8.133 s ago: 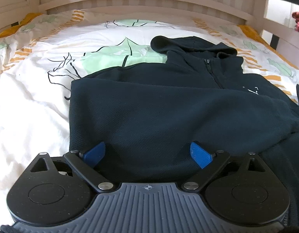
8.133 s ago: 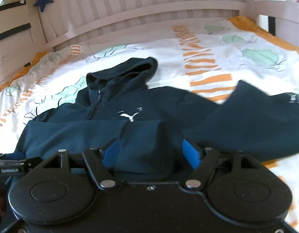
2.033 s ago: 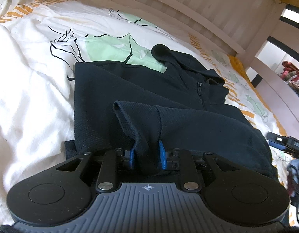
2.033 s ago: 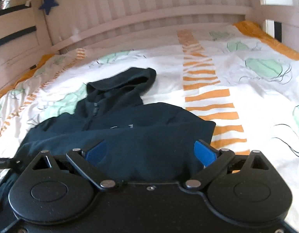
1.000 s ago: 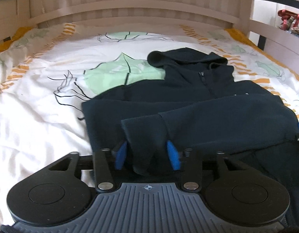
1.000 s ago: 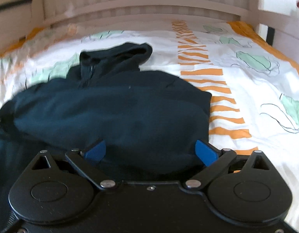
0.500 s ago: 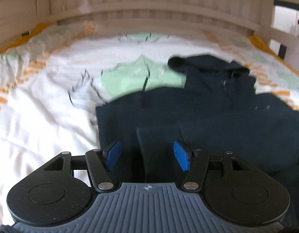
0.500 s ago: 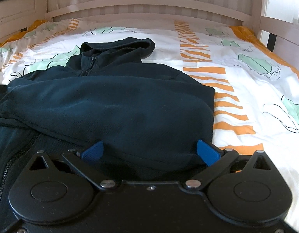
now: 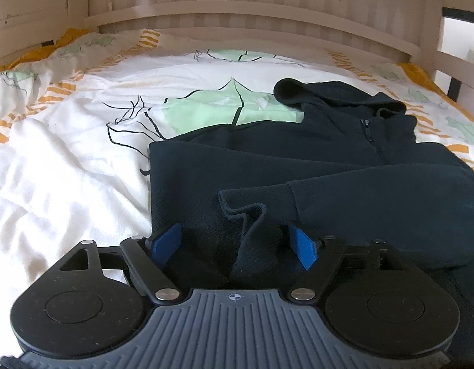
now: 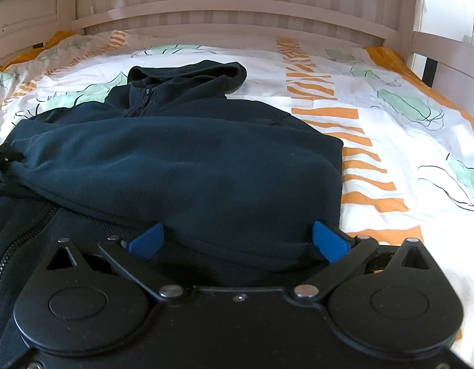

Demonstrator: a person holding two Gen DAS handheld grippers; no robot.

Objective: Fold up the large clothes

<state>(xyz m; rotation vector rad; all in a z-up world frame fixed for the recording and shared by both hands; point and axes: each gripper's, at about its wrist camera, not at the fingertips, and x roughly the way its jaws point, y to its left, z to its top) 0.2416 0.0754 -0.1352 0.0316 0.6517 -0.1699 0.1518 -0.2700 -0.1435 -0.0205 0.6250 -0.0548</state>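
Our dark navy zip-up fleece hoodie (image 9: 344, 166) lies on the leaf-printed white duvet (image 9: 67, 166), sleeves crossed over its chest to narrow it. Our left hand-held gripper (image 9: 234, 243) has just been opening, releasing the cuff (image 9: 246, 215) between its pads; our right hand-held gripper (image 10: 237, 241) stands wide apart, empty.
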